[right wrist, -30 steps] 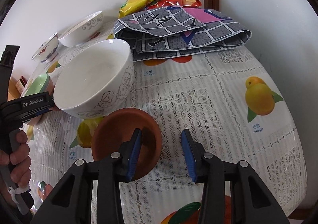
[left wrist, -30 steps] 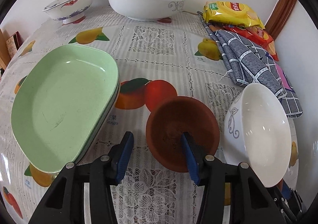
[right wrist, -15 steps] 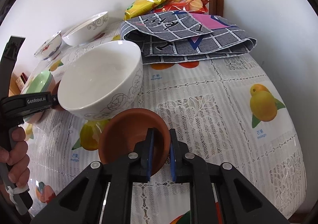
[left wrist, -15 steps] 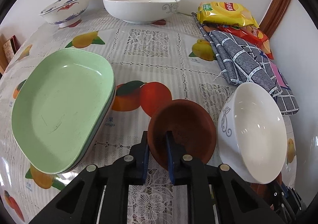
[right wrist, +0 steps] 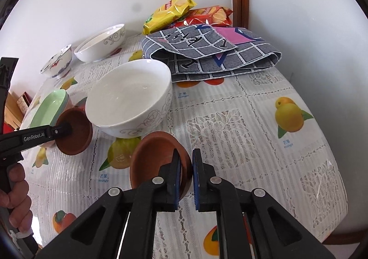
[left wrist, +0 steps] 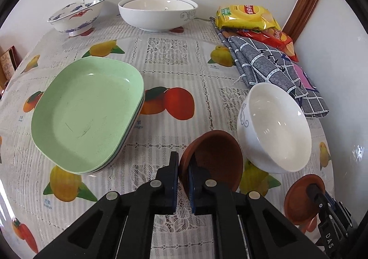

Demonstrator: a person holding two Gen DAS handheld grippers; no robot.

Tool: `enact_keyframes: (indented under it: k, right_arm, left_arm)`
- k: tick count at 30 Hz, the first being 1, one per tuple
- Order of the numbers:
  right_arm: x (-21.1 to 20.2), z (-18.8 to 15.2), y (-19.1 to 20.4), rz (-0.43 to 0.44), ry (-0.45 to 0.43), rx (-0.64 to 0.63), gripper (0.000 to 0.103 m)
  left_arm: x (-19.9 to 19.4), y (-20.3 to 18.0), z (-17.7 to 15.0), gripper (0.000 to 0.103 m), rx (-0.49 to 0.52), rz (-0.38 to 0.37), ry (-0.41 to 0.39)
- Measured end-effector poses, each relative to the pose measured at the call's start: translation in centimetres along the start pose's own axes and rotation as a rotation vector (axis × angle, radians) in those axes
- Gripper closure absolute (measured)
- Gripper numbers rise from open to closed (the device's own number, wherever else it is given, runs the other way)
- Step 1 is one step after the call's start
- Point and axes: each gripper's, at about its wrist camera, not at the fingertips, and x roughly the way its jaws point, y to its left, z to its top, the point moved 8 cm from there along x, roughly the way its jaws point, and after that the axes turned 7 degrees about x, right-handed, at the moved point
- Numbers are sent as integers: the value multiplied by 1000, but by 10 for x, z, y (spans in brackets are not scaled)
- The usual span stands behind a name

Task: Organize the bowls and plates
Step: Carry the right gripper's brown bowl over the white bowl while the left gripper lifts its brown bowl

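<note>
At 6 o'clock in the left wrist view, clamped the left gripper point(left wrist: 182, 162) on the near rim of a brown dish point(left wrist: 216, 157), one finger inside the hollow and one outside. Had just been closing those jaws onto that rim. Held the dish tilted above the table point(left wrist: 174, 68), just beside a white bowl point(left wrist: 273, 130) at 3 o'clock; could not tell whether dish and bowl touched.

At 6 o'clock in the right wrist view, pinched the right gripper point(right wrist: 185, 160) tight on the rim of a second brown dish point(right wrist: 156, 157), likewise tilted, with the white bowl just beyond it at 11 o'clock. At 8 o'clock there, saw a hand point(right wrist: 16, 197) wrapped around the left gripper's handle.

Back in the left view, noted:
- At 9 o'clock, a stack of green plates point(left wrist: 87, 112) lying flat on the table, well apart from both dishes.
- At 12 o'clock by the wall, a large white bowl point(left wrist: 156, 13) with a smaller one nested inside.
- At 11 o'clock, a patterned bowl point(left wrist: 76, 15) standing upright.
- At 2 o'clock, a folded checked cloth point(left wrist: 271, 68), with a yellow snack bag point(left wrist: 246, 17) and a red snack bag point(left wrist: 276, 38) behind it.
</note>
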Motion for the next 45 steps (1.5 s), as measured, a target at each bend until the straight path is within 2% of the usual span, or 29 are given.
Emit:
enact_keyframes:
  k: [13,24,32,45]
  right_arm:
    - [-52,27,12,-16,-110,92,94]
    - [-75,55,19,-48,-184,142,94]
    - [-61,67,29,-57,-172,135,93]
    - [-16,73,55,-50,-102,76,93]
  left_arm:
    - [-53,11,20,95,56,-22,-63]
    - [-68,13,43,95,110,-42,-95]
    - [-61,20,52,95,96,-52,-92]
    - [-43,40,65,95,55,-34,-74]
